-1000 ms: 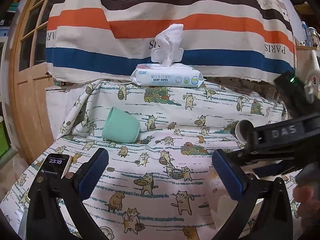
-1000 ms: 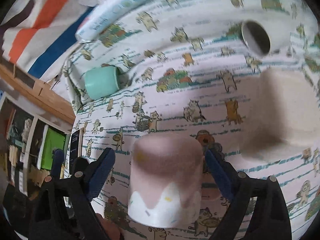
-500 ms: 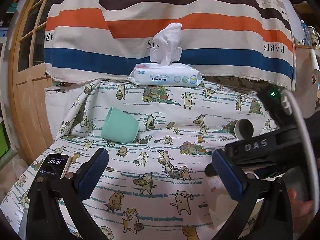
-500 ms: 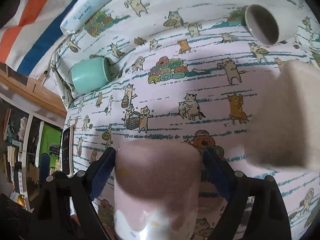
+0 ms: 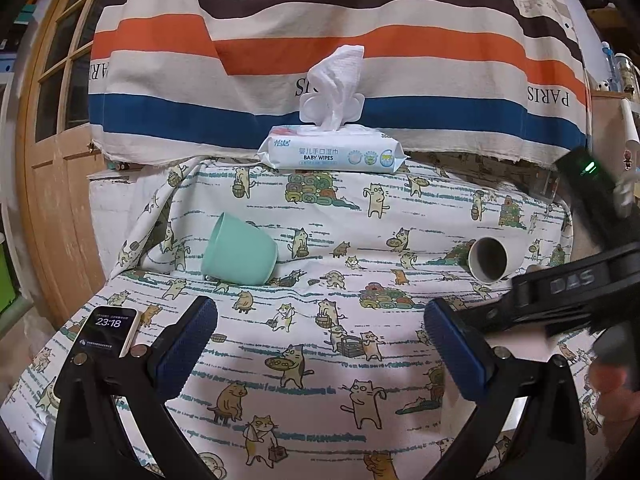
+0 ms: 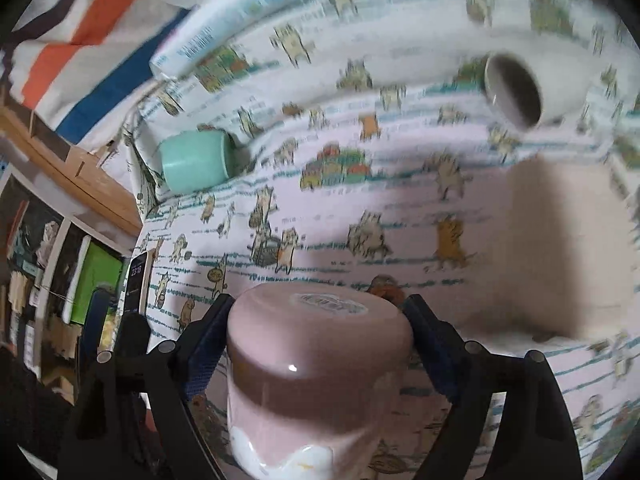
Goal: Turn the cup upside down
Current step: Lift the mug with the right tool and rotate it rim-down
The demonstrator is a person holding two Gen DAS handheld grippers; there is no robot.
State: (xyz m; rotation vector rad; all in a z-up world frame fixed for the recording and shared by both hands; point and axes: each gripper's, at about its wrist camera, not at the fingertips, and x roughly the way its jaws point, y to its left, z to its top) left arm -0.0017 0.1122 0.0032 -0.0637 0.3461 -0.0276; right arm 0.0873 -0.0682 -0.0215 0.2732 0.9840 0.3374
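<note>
My right gripper (image 6: 318, 344) is shut on a pink and white cup (image 6: 316, 380), held base forward above the cat-print cloth. A mint green cup (image 5: 238, 250) lies on its side at the left; it also shows in the right wrist view (image 6: 196, 160). A white cup (image 5: 488, 260) lies on its side at the right, mouth toward me, also in the right wrist view (image 6: 520, 90). My left gripper (image 5: 320, 346) is open and empty above the cloth. The right gripper's body (image 5: 572, 292) shows at the right of the left wrist view.
A pack of baby wipes (image 5: 332, 154) sits at the back of the table against a striped cloth (image 5: 320, 40). A phone (image 5: 108, 330) lies at the front left. A wooden door (image 5: 52, 140) stands at the left.
My right gripper has turned with the pink cup, so the cup's base now faces forward and up. The view has swung and blurred. My left gripper has stayed still.
</note>
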